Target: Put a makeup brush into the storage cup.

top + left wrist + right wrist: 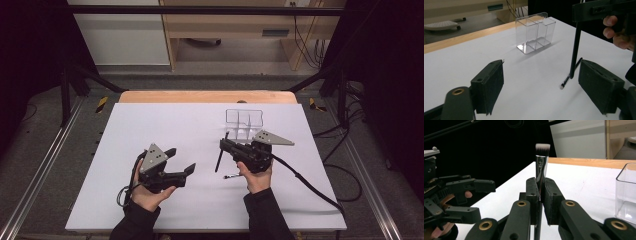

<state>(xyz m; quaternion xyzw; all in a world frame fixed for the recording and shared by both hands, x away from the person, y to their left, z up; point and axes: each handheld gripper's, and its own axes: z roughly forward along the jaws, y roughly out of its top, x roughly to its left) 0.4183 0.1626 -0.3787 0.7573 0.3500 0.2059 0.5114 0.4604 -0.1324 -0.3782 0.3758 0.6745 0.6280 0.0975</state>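
Two grippers noted. Our right gripper [540, 192] is clenched on a black-handled, silver-ferruled makeup brush [541, 162], held upright just near of the clear plastic divided organiser [244, 121]. Our left gripper [181, 161] stands released, nothing between its jaws. A second thin brush [232, 176] lies on the white table [165, 125].

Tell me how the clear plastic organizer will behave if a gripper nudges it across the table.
The clear organizer looks thin-walled and empty, so it is probably light and would slide easily on the smooth white table. It stands taller than its narrow base seems deep, so a push near the rim may tip it; a low push seems safer. Its hard walls look rigid, likely slippery for the jaws.
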